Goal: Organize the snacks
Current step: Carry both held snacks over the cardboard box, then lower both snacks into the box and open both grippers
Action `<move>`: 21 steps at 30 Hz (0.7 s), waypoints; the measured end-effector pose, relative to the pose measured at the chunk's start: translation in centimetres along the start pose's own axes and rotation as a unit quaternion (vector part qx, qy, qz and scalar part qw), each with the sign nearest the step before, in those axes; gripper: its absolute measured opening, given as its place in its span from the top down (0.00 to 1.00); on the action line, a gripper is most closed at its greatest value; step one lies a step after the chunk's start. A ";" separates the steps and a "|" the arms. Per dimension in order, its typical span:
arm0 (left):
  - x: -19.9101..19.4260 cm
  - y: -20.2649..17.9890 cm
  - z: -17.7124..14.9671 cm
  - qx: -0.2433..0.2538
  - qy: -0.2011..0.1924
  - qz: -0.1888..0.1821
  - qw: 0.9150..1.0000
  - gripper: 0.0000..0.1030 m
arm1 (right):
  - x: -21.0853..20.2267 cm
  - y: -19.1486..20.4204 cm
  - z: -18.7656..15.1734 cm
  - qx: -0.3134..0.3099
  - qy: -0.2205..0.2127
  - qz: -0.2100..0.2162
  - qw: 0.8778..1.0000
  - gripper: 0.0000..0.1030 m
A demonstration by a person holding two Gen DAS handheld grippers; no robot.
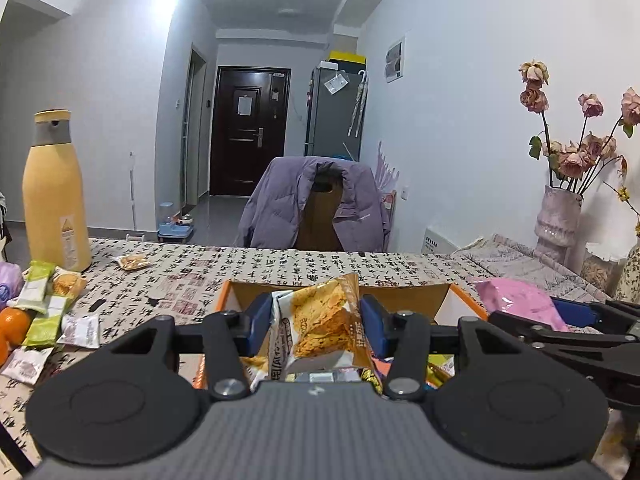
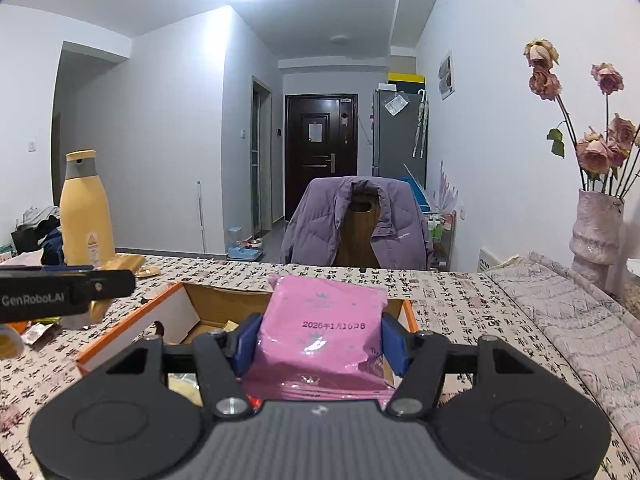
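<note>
Two snacks in hand at once: left gripper [image 1: 320,326] clamped on an orange snack packet [image 1: 320,320], right gripper [image 2: 320,346] clamped on a pink pouch [image 2: 320,328], both held above the orange-edged cardboard box [image 2: 132,320]. Already some packets lying inside that box, though too hidden to count. Judging from this, partway through, not near done: still loose on the left of the table, green packets [image 1: 38,284], white packets [image 1: 80,330], an orange fruit [image 1: 14,326] and one small packet [image 1: 134,261] farther out by the yellow bottle [image 1: 54,192].

Underneath all, a tablecloth [image 1: 240,268] printed with black calligraphy, plus a folded grey cloth [image 2: 560,300] at right. Beyond, a chair draped with a purple jacket [image 1: 312,204], a vase of dried roses [image 1: 560,216], a grey fridge [image 1: 336,112], a dark door [image 1: 250,128] down the hallway.
</note>
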State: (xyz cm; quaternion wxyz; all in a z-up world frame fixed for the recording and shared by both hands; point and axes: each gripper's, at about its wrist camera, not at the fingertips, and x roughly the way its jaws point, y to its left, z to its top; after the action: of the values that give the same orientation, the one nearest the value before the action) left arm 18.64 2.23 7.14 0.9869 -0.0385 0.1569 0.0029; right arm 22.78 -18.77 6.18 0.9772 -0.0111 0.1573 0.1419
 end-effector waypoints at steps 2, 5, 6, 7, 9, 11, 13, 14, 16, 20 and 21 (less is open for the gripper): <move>0.9 -0.3 0.0 0.004 0.003 0.000 1.000 0.52 | 0.9 0.1 0.2 -0.002 0.004 -0.001 1.000 0.41; 2.4 -0.5 0.1 0.004 0.009 -0.001 1.000 0.52 | 2.3 0.1 0.3 -0.004 0.009 -0.001 1.000 0.41; 2.8 -0.6 0.1 0.004 0.011 0.000 1.000 0.52 | 2.8 0.1 0.3 -0.005 0.011 -0.001 1.000 0.41; 3.4 -0.6 0.1 0.004 0.013 0.001 1.000 0.52 | 3.3 0.1 0.3 -0.004 0.014 -0.002 1.000 0.41; 4.3 -0.4 0.0 0.002 0.017 0.002 1.000 0.52 | 4.1 0.1 0.1 -0.004 0.019 -0.002 1.000 0.40; 5.1 -0.2 -0.2 0.000 0.022 0.004 1.000 0.52 | 4.9 0.1 -0.2 -0.004 0.025 -0.004 1.000 0.41; 5.9 0.0 -0.7 -0.001 0.028 0.007 1.000 0.52 | 5.5 0.0 -0.6 -0.004 0.029 -0.006 1.000 0.41; 6.3 0.0 -0.9 -0.002 0.032 0.008 0.999 0.52 | 5.8 0.0 -0.9 -0.003 0.031 -0.007 0.999 0.41; 7.0 0.3 -1.5 -0.004 0.041 0.007 0.999 0.52 | 6.2 -0.3 -1.4 0.001 0.034 -0.008 0.999 0.41; 7.8 0.9 -2.4 -0.003 0.059 -0.001 0.998 0.52 | 6.7 -0.8 -2.2 0.012 0.046 -0.003 0.999 0.40; 7.9 1.0 -2.5 -0.004 0.061 -0.003 0.998 0.52 | 6.7 -0.9 -2.3 0.015 0.048 -0.004 0.999 0.40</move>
State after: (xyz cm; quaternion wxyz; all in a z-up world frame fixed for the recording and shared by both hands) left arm 25.36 3.03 2.21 0.9754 -0.0427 0.2164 -0.0017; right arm 28.46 -17.93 1.86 0.9692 -0.0043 0.2058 0.1352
